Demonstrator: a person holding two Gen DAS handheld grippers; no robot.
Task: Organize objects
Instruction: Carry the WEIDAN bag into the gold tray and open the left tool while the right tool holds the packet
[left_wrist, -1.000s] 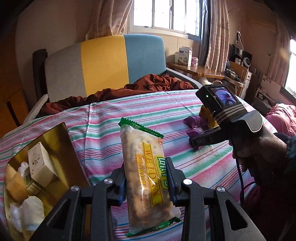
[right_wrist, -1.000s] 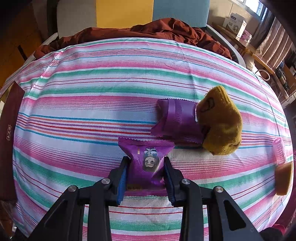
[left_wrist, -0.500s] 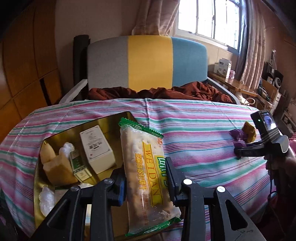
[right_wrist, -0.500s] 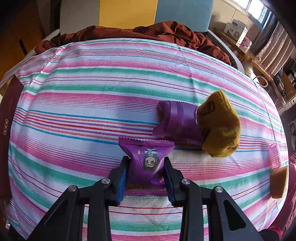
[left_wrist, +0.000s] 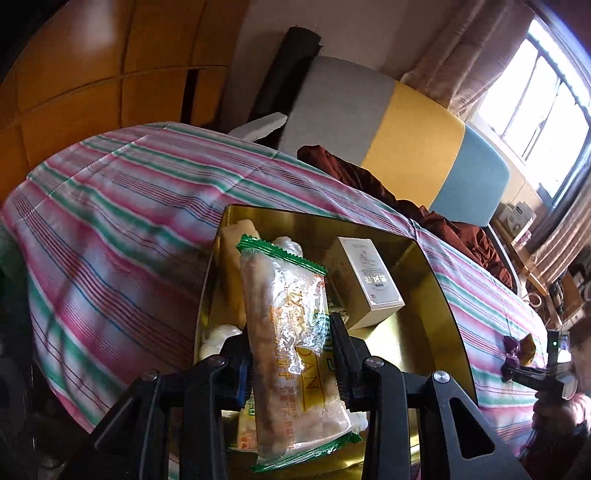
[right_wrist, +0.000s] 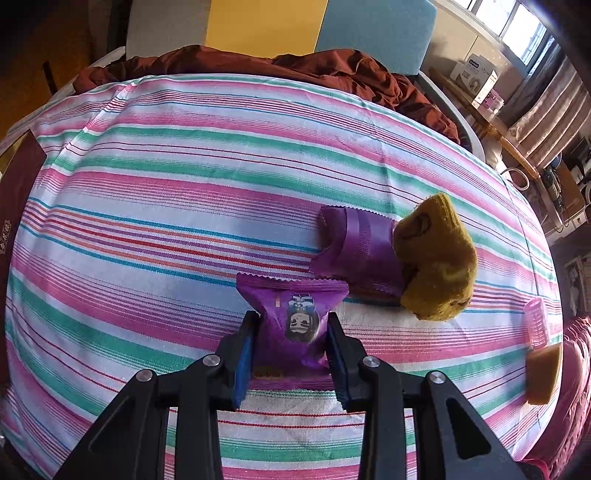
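My left gripper (left_wrist: 291, 328) is shut on a long clear cracker packet (left_wrist: 291, 354) with green ends, held over a gold tin (left_wrist: 421, 339). In the tin lie a white box (left_wrist: 369, 280), a tan roll (left_wrist: 236, 258) and white wrapped pieces (left_wrist: 218, 338). My right gripper (right_wrist: 291, 321) is shut on a small purple snack packet (right_wrist: 295, 317) just above the striped cloth. A second purple packet (right_wrist: 354, 251) and a mustard knitted piece (right_wrist: 436, 258) lie right beyond it. The right gripper (left_wrist: 532, 373) also shows far right in the left wrist view.
A striped cloth (right_wrist: 166, 192) covers the table. A pink hair roller (right_wrist: 536, 321) and a tan block (right_wrist: 543, 373) sit near its right edge. A dark red lid (right_wrist: 18, 206) lies at the left. Behind stand a grey-yellow-blue chair (left_wrist: 406, 129) with maroon fabric (right_wrist: 295, 70).
The left gripper swung left with the cracker packet and rolled, so the gold tin now lies straight under it. The right gripper stayed put, holding its purple packet.
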